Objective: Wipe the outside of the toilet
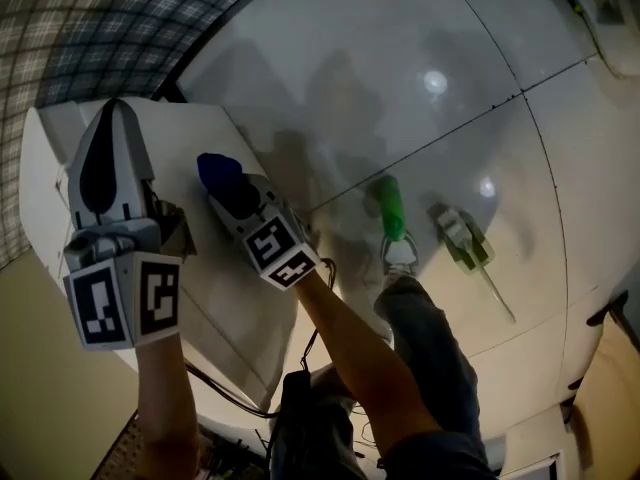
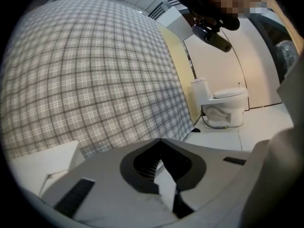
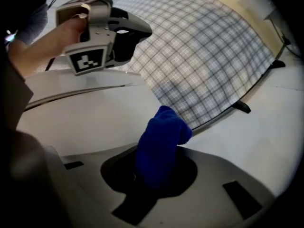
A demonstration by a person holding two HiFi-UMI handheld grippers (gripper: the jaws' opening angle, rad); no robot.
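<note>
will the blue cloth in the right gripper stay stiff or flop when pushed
Probably floppy: the blue cloth bunches and its free tip folds over. Likely light and soft, given its fuzzy pile. It should squash flat rather than slide.

- Plaid panel (image 1: pixel 100 18), grey and white: you had it standing along the floor's far edge, with a black foot (image 3: pixel 242 107) at its base.
- Tiled floor (image 1: pixel 450 78), white and glossy: it showed you two lamp glints.
- Green-handled tool (image 1: pixel 390 210): it lay flat for you on the floor, beside a tile joint.
- Second tool (image 1: pixel 463 236), pale green and white: you saw it lying near the first, not touching it.
- Black cable (image 1: pixel 222 396): it trailed below your arms.
</note>
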